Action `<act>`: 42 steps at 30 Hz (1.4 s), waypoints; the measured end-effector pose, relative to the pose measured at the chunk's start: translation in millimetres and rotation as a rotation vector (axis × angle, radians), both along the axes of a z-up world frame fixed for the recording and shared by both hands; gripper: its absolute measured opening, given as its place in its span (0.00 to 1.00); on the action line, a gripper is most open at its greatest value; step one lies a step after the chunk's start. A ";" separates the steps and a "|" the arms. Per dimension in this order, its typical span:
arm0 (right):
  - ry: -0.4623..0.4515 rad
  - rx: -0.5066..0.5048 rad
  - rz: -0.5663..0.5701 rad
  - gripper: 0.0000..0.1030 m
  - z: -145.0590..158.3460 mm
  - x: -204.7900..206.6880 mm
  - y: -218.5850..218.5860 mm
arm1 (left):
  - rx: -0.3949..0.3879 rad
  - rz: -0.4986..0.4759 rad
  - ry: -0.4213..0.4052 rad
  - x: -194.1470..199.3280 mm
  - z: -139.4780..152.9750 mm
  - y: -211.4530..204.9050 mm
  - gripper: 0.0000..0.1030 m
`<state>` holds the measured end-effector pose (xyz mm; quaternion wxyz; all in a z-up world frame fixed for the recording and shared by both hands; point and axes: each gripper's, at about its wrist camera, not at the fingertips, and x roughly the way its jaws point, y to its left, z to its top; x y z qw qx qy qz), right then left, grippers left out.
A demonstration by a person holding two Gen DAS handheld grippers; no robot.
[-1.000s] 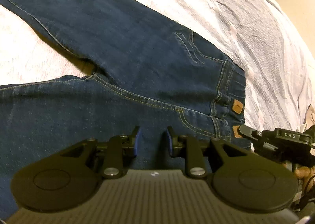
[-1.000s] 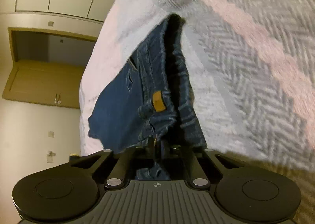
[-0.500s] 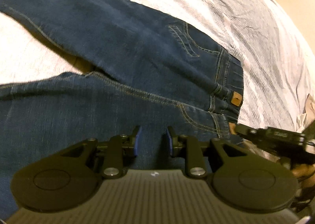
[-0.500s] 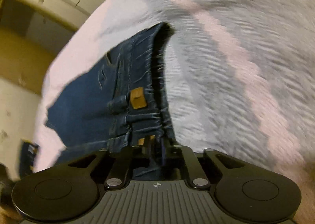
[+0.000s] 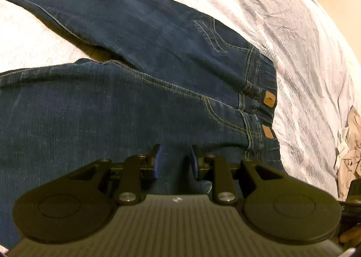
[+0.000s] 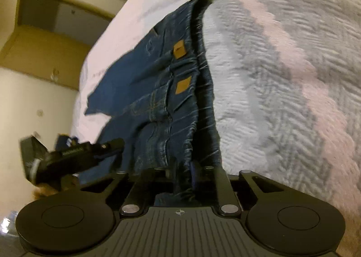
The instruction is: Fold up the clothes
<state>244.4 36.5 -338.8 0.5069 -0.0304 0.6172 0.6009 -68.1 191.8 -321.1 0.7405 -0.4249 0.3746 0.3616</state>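
On the bedspread, jeans; left tool released; right tool just closing, grasping waistband.

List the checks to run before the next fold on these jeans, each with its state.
1. Right tongs hold the waistband: ok; jaws have just been closing, denim between them.
2. Left tongs hold the jeans: not ok; open over the denim, nothing pinched.
3. Legs laid together: not ok; bedspread shows between them.
4. Pale cloth pile apart from jeans: ok.
5. Leg hems flat: cannot tell; out of frame.
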 end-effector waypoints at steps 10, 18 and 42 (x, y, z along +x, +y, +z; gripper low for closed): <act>-0.087 -0.108 -0.158 0.03 -16.2 8.2 -24.9 | 0.010 -0.048 0.004 -1.5 0.6 -10.7 0.21; -0.495 -0.002 -0.066 0.19 63.9 -45.7 -13.9 | 0.026 0.031 0.004 -58.8 16.6 -35.9 0.21; -0.640 -0.282 -0.174 0.65 173.5 -230.8 -28.8 | 0.061 -0.041 0.265 -229.7 150.3 -44.0 0.36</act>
